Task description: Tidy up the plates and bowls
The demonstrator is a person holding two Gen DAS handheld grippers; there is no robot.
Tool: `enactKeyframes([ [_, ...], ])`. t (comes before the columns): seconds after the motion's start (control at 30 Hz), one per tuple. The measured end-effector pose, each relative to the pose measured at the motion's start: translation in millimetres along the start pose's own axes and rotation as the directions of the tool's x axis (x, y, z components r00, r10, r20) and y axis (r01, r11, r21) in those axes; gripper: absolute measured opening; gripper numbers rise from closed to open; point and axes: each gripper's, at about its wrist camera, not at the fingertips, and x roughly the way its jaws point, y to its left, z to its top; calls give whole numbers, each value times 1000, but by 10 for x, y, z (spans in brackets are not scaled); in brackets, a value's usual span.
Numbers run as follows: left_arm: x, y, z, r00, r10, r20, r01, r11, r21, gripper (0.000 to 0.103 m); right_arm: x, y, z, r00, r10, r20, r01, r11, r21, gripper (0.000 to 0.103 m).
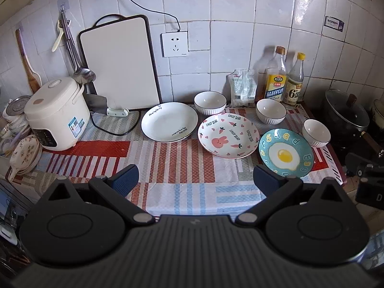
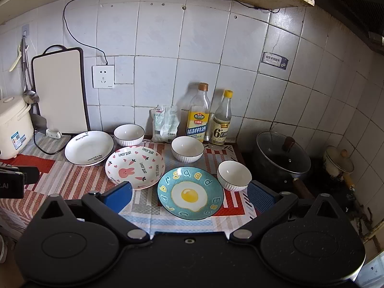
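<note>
Three plates lie in a diagonal row on the striped cloth: a white plate [image 1: 169, 122] [image 2: 89, 147], a pink rabbit plate [image 1: 228, 135] [image 2: 135, 166] and a teal fried-egg plate [image 1: 286, 155] [image 2: 190, 193]. Three white ribbed bowls stand behind them: one at the back left [image 1: 210, 102] [image 2: 129, 134], one in the middle [image 1: 271, 111] [image 2: 187, 152], one at the right [image 1: 316, 132] [image 2: 234, 175]. My left gripper [image 1: 195, 181] hovers open over the cloth's near part, holding nothing. My right gripper [image 2: 189, 195] hangs open above the egg plate, holding nothing.
A rice cooker [image 1: 55, 115] and a stack of floral dishes [image 1: 25, 153] sit at the left. A cutting board [image 1: 118, 63] leans on the tiled wall. Two bottles [image 2: 198, 114] and a bag [image 2: 165, 123] stand at the back. A lidded black pot [image 2: 283, 158] sits right.
</note>
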Motion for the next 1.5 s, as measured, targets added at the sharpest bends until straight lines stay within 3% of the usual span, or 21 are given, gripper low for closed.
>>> enactKeyframes([
  [0.33, -38, -17, 22, 1000, -16, 12, 16, 1000, 13, 103, 24, 2, 29, 999, -42, -3, 42, 999, -22, 103],
  [0.9, -88, -40, 76, 1000, -18, 12, 18, 1000, 13, 103, 49, -28, 34, 1000, -21, 0, 21, 1000, -7, 103],
  [1.23, -105, 44, 206, 999, -29, 28, 28, 999, 27, 101, 71, 27, 141, 999, 30, 13, -30, 1000, 3, 103],
  [1.4, -50, 265, 373, 998, -50, 44, 49, 999, 23, 101, 139, 125, 267, 998, 51, 39, -51, 999, -1, 103],
  [1.5, 0, 475, 491, 995, -64, 78, 64, 998, 10, 102, 167, 226, 371, 991, 109, 83, -109, 994, -6, 103],
])
